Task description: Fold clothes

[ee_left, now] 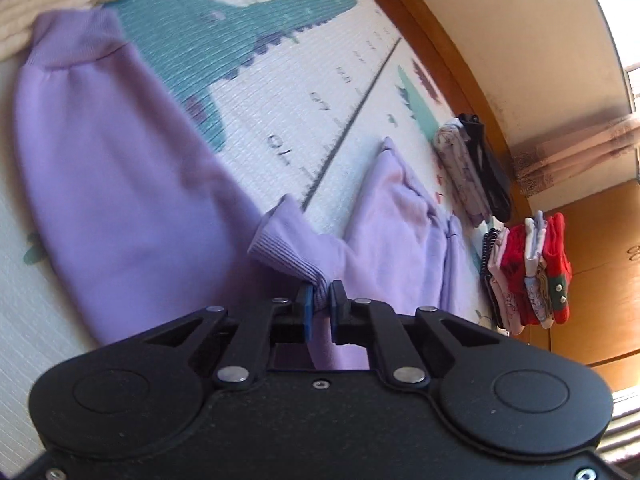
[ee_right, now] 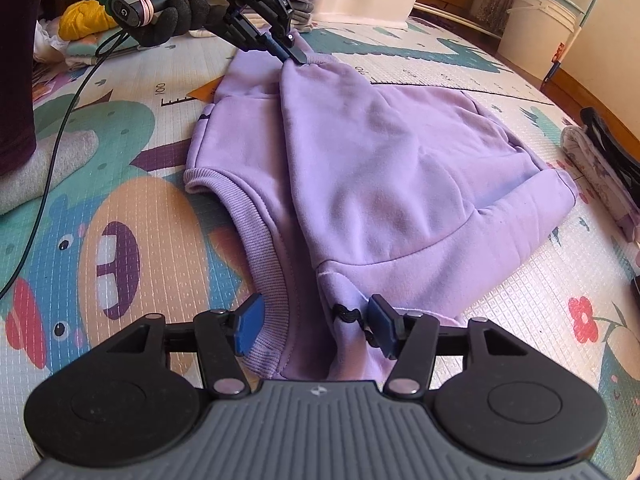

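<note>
The play mat (ee_right: 152, 80) is your work surface, and the lilac sweatshirt (ee_right: 380, 168) lies spread across its middle, in front of both of your tools. Judged from how it lies, you are early in the fold: one sleeve (ee_right: 320, 128) already runs diagonally across the body, but the hem and the far side are not yet turned in, and no compact rectangle has formed.

Finished work stands off to the side — a stack of folded clothes (ee_left: 528, 272) with red pieces in it, and near it a second, smaller folded pile (ee_left: 468, 168), both by the wooden skirting. Unfolded garments (ee_right: 84, 20) wait behind your left hand (ee_right: 176, 8), so more than this one piece is left.

Your left gripper (ee_left: 320, 304) is clamped on the ribbed cuff (ee_left: 288, 248) of the sleeve; the blue pads pinch the rib knit between them, and from the right wrist view the cuff is held slightly lifted at the far edge of the sweatshirt.

Your right gripper (ee_right: 316, 328) has its jaws spread wide, holding nothing — it sits low at the near edge, with the ribbed neckband (ee_right: 264, 280) touching or just beside its left pad and a black trim mark (ee_right: 346, 314) between the pads.

Likely remaining: lay the cuff down, fold the other side, then fold the body over.
</note>
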`<state>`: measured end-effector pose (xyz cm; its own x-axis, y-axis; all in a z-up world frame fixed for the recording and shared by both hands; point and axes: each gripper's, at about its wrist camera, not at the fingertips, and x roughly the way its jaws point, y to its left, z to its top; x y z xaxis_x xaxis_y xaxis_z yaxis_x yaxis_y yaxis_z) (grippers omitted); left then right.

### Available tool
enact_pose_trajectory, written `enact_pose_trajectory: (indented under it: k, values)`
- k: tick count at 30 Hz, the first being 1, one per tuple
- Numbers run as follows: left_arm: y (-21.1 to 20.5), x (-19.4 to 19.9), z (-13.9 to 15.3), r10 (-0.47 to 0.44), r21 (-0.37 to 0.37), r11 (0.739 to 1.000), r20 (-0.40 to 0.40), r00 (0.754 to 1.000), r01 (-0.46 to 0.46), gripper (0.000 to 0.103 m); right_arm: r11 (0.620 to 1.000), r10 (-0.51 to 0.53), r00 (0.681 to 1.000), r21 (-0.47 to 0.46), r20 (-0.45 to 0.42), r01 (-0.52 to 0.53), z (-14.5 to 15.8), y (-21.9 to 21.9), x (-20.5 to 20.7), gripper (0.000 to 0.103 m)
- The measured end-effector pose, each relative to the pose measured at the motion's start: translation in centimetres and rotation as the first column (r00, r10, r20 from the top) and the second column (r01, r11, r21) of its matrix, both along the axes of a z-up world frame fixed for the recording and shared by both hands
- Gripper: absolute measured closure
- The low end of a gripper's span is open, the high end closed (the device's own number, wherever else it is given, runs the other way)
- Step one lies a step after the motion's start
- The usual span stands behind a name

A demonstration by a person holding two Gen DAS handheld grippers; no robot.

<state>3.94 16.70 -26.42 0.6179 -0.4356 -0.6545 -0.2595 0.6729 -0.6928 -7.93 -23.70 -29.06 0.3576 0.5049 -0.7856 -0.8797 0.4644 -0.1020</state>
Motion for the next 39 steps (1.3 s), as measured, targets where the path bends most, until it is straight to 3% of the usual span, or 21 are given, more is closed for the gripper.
enact_pose_trajectory:
  k: [7,15,18,21,26,27,34,36,39]
  values:
    - [-5.7,4.7,6.9,-0.116,0.063,0.992,0.138,0.984,0.108,0.098,0.999,-0.028,0.999,0.031,-0.023,0.028,0.0,-0.5,0.2,0.047]
    - [-12.9,12.5,9.8,-0.263,0.218,0.948,0.120,0.957,0.233,0.098,0.994,-0.061,0.995,0.081,-0.082,0.067,0.2,-1.5,0.3,0.048]
    - [-16.6,16.0,10.0,-0.371,0.317,0.889,0.076,0.925,0.331,0.098,0.992,-0.068,0.993,0.098,-0.097,0.077,0.3,-1.7,0.4,0.048]
    - [-20.7,18.6,9.2,-0.476,0.426,0.797,0.008,0.879,0.428,0.098,0.991,-0.069,0.992,0.107,-0.103,0.080,0.1,-1.6,0.5,0.047]
    - [-26.2,21.2,7.7,-0.556,0.507,0.685,-0.100,0.825,0.523,0.098,0.986,-0.085,0.989,0.131,-0.125,0.101,0.0,-1.9,0.5,0.047]
    - [-27.0,21.5,7.4,-0.557,0.519,0.674,-0.111,0.823,0.526,0.098,0.984,-0.090,0.987,0.138,-0.132,0.108,-0.1,-2.1,0.5,0.047]
    - [-32.0,23.3,4.9,-0.526,0.539,0.681,-0.111,0.843,0.496,0.098,0.967,-0.135,0.971,0.185,-0.199,0.173,-0.2,-3.1,1.3,0.046]
    - [-32.7,23.4,3.9,-0.521,0.559,0.664,-0.130,0.843,0.497,0.098,0.965,-0.139,0.968,0.190,-0.208,0.180,-0.3,-3.1,1.4,0.046]
    - [-32.7,23.9,3.1,-0.496,0.578,0.658,-0.149,0.856,0.482,0.098,0.965,-0.139,0.968,0.189,-0.211,0.180,-0.3,-3.1,1.3,0.046]
